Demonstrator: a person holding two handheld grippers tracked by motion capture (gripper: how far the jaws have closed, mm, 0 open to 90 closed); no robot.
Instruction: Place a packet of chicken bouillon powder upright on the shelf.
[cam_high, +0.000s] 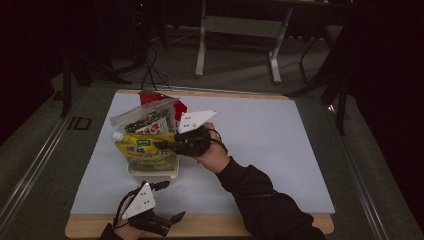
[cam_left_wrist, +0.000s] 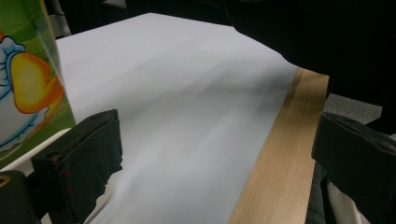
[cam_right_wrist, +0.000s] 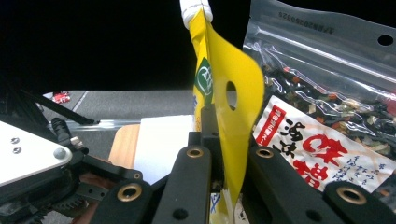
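- Right gripper (cam_high: 162, 145) pinches the yellow plastic spouted pouch (cam_high: 145, 152) by its flat edge; in the right gripper view the pouch (cam_right_wrist: 224, 93) rises straight up between the pressed-together jaws, white cap at top.
- Pouch stands in a shallow white tray (cam_high: 152, 172) below the gripper.
- Clear plastic bag of dark dried bits with a red-and-white label (cam_right_wrist: 327, 112) sits just beside the gripper, behind the pouch.
- Left gripper (cam_high: 167, 202) has jaws spread, nothing between them, over the near wooden edge of the white-topped table (cam_high: 270, 150), well apart from the tray.
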